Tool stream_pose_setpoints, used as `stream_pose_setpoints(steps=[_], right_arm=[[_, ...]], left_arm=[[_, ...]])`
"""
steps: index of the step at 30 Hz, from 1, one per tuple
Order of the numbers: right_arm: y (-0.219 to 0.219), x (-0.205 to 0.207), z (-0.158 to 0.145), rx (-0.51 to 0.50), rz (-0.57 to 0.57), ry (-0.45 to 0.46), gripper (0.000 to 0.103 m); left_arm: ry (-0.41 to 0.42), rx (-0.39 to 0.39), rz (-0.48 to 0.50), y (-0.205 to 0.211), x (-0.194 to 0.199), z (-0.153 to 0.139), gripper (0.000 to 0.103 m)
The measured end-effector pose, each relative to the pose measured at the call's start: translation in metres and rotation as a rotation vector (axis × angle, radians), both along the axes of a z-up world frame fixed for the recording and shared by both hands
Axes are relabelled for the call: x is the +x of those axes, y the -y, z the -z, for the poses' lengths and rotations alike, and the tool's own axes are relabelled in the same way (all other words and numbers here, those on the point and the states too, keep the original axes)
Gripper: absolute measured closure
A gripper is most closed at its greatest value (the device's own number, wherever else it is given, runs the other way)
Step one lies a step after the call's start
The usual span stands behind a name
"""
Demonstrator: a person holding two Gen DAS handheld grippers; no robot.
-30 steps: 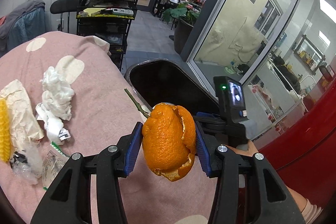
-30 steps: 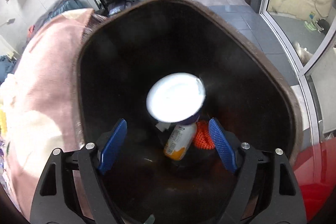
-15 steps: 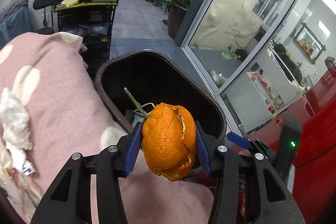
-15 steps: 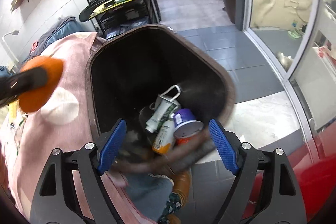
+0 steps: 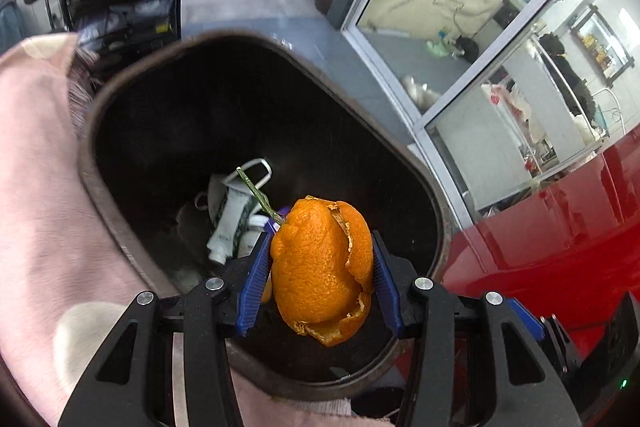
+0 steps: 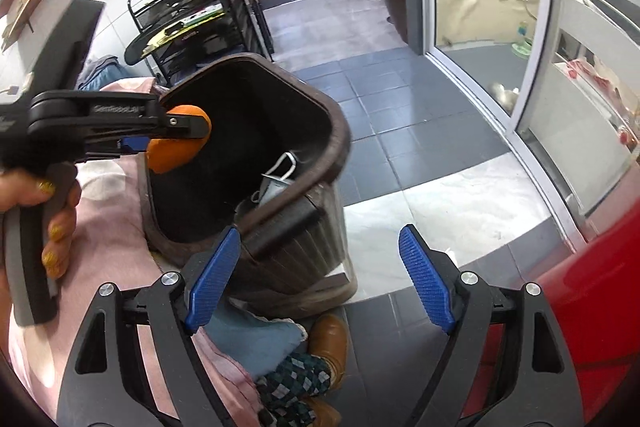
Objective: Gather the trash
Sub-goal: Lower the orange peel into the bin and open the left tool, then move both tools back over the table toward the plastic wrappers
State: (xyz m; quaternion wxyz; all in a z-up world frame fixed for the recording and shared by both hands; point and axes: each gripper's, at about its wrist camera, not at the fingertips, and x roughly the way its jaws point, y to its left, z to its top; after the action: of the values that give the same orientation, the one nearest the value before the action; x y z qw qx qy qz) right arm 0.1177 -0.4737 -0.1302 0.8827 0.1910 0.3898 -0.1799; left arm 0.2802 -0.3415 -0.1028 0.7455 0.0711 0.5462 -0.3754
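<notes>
My left gripper point(image 5: 318, 273) is shut on an orange peel point(image 5: 322, 269) with a green stem and holds it above the open mouth of a dark brown trash bin point(image 5: 92, 171). Inside the bin lie a white tube point(image 5: 230, 217), a face mask and other trash. In the right wrist view the same left gripper point(image 6: 176, 137) holds the peel point(image 6: 176, 151) over the bin's point(image 6: 340, 143) left side. My right gripper point(image 6: 320, 279) is open and empty, drawn back in front of the bin and above the floor.
A pink cloth with pale spots point(image 5: 36, 187) covers the surface left of the bin. A black wire shelf cart point(image 6: 200, 23) stands behind. A glass wall point(image 6: 500, 7) and a red surface point(image 6: 600, 287) lie to the right. The person's brown shoe point(image 6: 328, 339) shows below.
My left gripper carried the orange peel from over the pink cloth to above the bin's opening. My right gripper let a white cup drop into the bin and drew back and up.
</notes>
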Motion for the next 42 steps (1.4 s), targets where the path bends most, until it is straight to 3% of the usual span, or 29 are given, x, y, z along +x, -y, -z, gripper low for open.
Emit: stream_pose_setpoints(steps=[3,6,8,10,19,31,37,42], right_arm=[[0.003,-0.006,0.005,0.013,0.016,-0.002,0.022],[0.005,-0.011,0.008,0.02,0.023,-0.005,0.022],[0.005,-0.013,0.01,0.02,0.026,-0.008,0.022],[0.005,-0.015,0.011,0.024,0.029,-0.008,0.022],[0.001,-0.019,0.008,0.005,0.028,0.003,0.022],[-0.022,-0.019,-0.013,-0.022,-0.02,0.064,0.019],[-0.05,-0.017,-0.031,-0.076,-0.082,0.093,0.017],[-0.078,-0.011,-0.044,-0.088,-0.171,0.111,0.017]], left_arm=[[-0.019,0.029,0.003,0.007,0.002,0.005,0.055],[-0.02,0.023,0.007,0.01,0.002,0.004,0.043],[-0.003,0.024,0.005,0.01,0.001,0.003,0.026],[0.007,0.028,0.005,0.013,0.0,0.004,0.022],[0.059,-0.019,0.014,0.007,-0.011,-0.015,0.02],[0.285,-0.154,0.007,-0.06,-0.075,-0.077,0.011],[0.377,-0.195,-0.089,-0.114,-0.097,-0.093,0.008],[0.405,-0.157,-0.177,-0.154,-0.107,-0.091,0.008]])
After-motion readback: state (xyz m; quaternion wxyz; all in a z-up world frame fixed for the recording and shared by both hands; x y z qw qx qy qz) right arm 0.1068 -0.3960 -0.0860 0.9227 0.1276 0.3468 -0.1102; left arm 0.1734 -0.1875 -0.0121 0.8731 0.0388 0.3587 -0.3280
